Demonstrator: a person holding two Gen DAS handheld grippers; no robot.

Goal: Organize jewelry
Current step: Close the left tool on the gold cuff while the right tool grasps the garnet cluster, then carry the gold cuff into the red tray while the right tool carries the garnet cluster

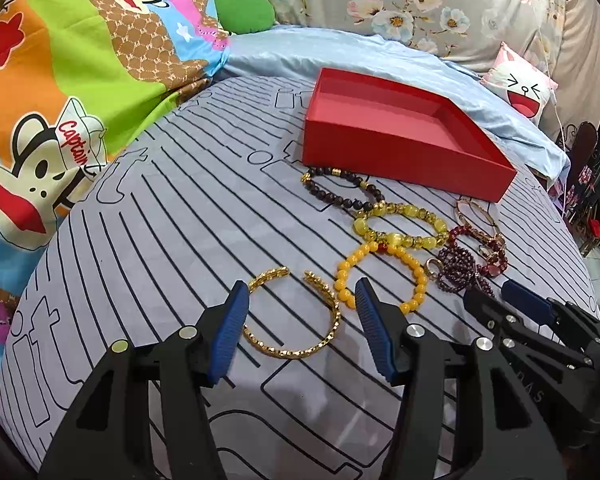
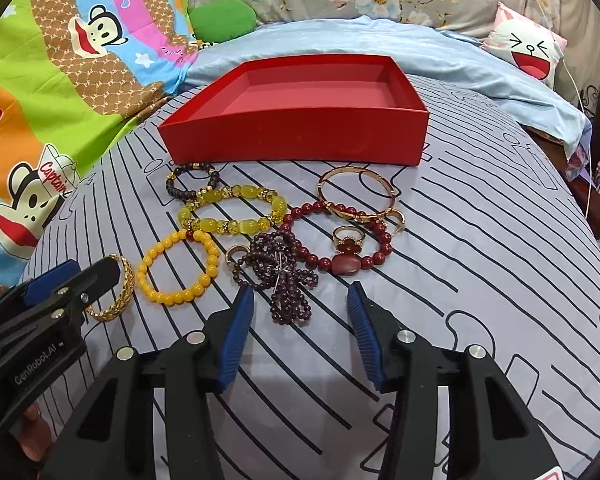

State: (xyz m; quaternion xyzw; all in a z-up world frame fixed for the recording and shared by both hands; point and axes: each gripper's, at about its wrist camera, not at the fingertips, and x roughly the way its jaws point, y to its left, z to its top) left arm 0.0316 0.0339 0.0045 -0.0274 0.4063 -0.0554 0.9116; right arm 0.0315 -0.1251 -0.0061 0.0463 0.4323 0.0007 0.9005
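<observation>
Right wrist view: right claw (image 2: pixel 300 300) gapes empty, dark bead strand (image 2: pixel 286 280) tangled between bracelets.

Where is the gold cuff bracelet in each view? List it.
Left wrist: gold cuff bracelet low centre, between the left gripper fingers.
Right wrist: cuff at lower left, partly behind the left gripper.
Shared landmark: red box behind the jewelry.

We see a matt red cardboard box (image 2: pixel 300 140) on striped cotton-like cloth (image 2: pixel 480 280). A shiny gold metal cuff (image 1: pixel 296 316) lies beside glossy yellow beads (image 2: pixel 178 266). Ribbed blue pads (image 2: pixel 236 344) line matt black plastic fingers.
</observation>
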